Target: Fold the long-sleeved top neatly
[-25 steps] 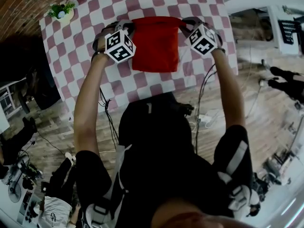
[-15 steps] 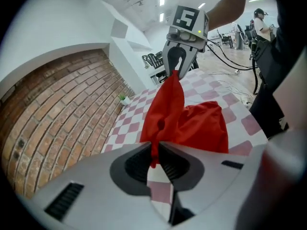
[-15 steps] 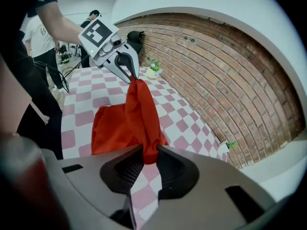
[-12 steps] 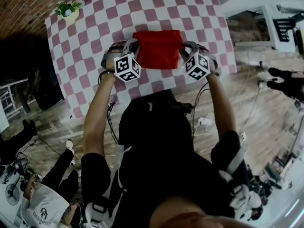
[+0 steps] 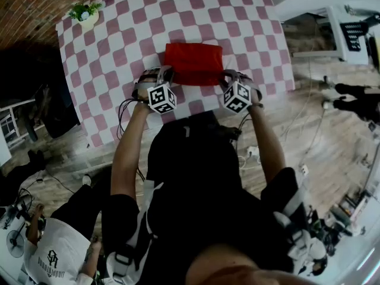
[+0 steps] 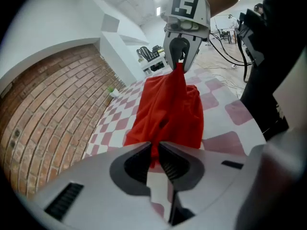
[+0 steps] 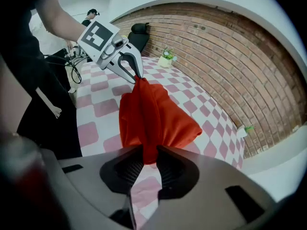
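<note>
Drawn nearer, left tool [image 6: 154,153], right tool [image 7: 146,158] (two, clamped), one top [image 5: 193,63]

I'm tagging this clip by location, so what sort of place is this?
Probably an indoor studio or lab set up for recording: a table under a checked cloth beside a brick wall, trailing cables, a wooden floor, another person nearby.
</note>
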The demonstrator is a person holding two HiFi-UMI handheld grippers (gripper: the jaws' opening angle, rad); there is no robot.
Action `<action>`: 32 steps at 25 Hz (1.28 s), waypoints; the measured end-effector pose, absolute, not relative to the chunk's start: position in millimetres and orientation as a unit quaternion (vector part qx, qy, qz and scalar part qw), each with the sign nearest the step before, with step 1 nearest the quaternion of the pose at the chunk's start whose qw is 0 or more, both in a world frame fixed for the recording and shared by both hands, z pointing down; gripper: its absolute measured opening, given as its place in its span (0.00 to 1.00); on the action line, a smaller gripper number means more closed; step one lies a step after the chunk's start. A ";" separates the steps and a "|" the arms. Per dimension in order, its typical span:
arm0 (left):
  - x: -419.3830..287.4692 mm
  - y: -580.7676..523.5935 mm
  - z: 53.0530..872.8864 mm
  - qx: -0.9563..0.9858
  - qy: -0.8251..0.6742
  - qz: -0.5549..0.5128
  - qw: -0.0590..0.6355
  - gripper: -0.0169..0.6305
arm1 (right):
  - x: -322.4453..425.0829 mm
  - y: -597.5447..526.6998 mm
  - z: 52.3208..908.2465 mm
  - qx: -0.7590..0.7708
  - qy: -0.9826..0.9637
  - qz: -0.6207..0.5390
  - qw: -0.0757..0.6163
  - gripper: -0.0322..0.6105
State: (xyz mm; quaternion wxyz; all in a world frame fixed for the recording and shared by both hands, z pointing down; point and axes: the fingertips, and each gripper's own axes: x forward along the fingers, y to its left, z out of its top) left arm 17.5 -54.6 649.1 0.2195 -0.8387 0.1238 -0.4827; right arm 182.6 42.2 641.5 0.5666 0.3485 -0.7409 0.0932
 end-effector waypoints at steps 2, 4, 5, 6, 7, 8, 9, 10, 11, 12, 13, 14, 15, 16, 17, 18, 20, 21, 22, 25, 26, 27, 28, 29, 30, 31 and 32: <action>13.1 -47.1 661.4 -0.839 0.123 -0.488 0.209 0.10 | 178.5 48.9 651.4 0.345 -0.743 0.102 0.564 0.17; 10.6 -43.0 669.5 -0.840 0.123 -0.491 0.197 0.10 | 176.8 53.8 660.4 0.342 -0.744 0.111 0.563 0.17; 10.2 -41.7 672.4 -0.840 0.123 -0.492 0.191 0.10 | 176.5 55.9 664.6 0.341 -0.744 0.116 0.562 0.17; 9.8 -40.1 675.0 -0.841 0.123 -0.493 0.187 0.10 | 176.0 58.0 669.0 0.340 -0.744 0.120 0.562 0.17; 9.2 -38.3 678.0 -0.840 0.123 -0.495 0.184 0.10 | 175.6 60.0 673.7 0.340 -0.744 0.124 0.563 0.17; 8.6 -36.3 681.3 -0.840 0.122 -0.498 0.181 0.10 | 175.5 61.6 678.1 0.339 -0.743 0.126 0.563 0.17; 8.1 -34.6 684.4 -0.839 0.120 -0.500 0.178 0.10 | 175.6 62.4 681.9 0.340 -0.743 0.129 0.562 0.17; 7.5 -33.3 687.4 -0.838 0.119 -0.503 0.175 0.10 | 176.0 62.5 685.0 0.341 -0.743 0.131 0.561 0.17; 7.1 -32.3 689.9 -0.837 0.118 -0.505 0.173 0.10 | 176.3 62.4 687.6 0.342 -0.742 0.134 0.560 0.17; 6.9 -31.6 692.0 -0.837 0.117 -0.507 0.172 0.10 | 176.6 62.4 689.8 0.342 -0.742 0.135 0.561 0.17; 6.7 -30.9 694.0 -0.837 0.116 -0.508 0.170 0.10 | 176.5 62.8 692.0 0.341 -0.741 0.137 0.561 0.17; 6.4 -30.0 696.1 -0.836 0.116 -0.508 0.169 0.10 | 176.3 63.7 694.8 0.340 -0.741 0.138 0.563 0.17; 6.1 -29.0 698.0 -0.836 0.117 -0.509 0.167 0.10 | 175.9 64.9 698.1 0.339 -0.740 0.139 0.564 0.17; 5.6 -28.1 699.8 -0.836 0.118 -0.510 0.164 0.10 | 175.4 66.1 701.2 0.338 -0.739 0.140 0.566 0.17; 5.4 -27.2 701.0 -0.836 0.120 -0.511 0.162 0.10 | 175.0 67.0 703.9 0.337 -0.738 0.140 0.568 0.17; 5.3 -26.4 701.5 -0.836 0.123 -0.511 0.160 0.10 | 174.9 67.6 706.0 0.337 -0.737 0.140 0.569 0.17; 4.8 -25.0 700.1 -0.838 0.130 -0.508 0.151 0.11 | 175.1 67.7 708.0 0.341 -0.735 0.140 0.569 0.17; 4.0 -23.7 698.2 -0.840 0.132 -0.507 0.142 0.12 | 174.8 67.9 707.9 0.342 -0.735 0.141 0.568 0.17; 2.8 -21.4 695.1 -0.842 0.132 -0.506 0.131 0.15 | 174.3 68.3 707.5 0.344 -0.735 0.142 0.567 0.17; 1.0 -10.2 674.8 -0.857 0.127 -0.490 0.100 0.21 | 172.6 70.3 706.8 0.346 -0.735 0.143 0.565 0.17; 1.9 -7.1 664.7 -0.864 0.129 -0.477 0.091 0.21 | 172.3 70.2 706.1 0.347 -0.736 0.141 0.564 0.17; 3.5 -5.4 654.7 -0.873 0.134 -0.463 0.081 0.21 | 172.5 69.9 705.1 0.349 -0.736 0.139 0.564 0.17; 5.5 -5.4 645.6 -0.880 0.142 -0.448 0.070 0.21 | 173.1 69.6 704.4 0.352 -0.735 0.136 0.564 0.17; 7.9 -7.1 638.2 -0.885 0.150 -0.437 0.062 0.21 | 174.0 69.5 703.9 0.355 -0.734 0.135 0.564 0.17; 10.7 -10.1 632.6 -0.888 0.158 -0.429 0.058 0.21 | 174.7 69.3 703.5 0.358 -0.733 0.133 0.563 0.17; 14.2 -13.1 628.9 -0.889 0.164 -0.424 0.059 0.21 | 174.9 69.0 703.0 0.361 -0.733 0.131 0.562 0.17; 18.7 -15.4 626.5 -0.890 0.166 -0.421 0.062 0.21 | 174.5 69.2 702.3 0.363 -0.733 0.130 0.560 0.17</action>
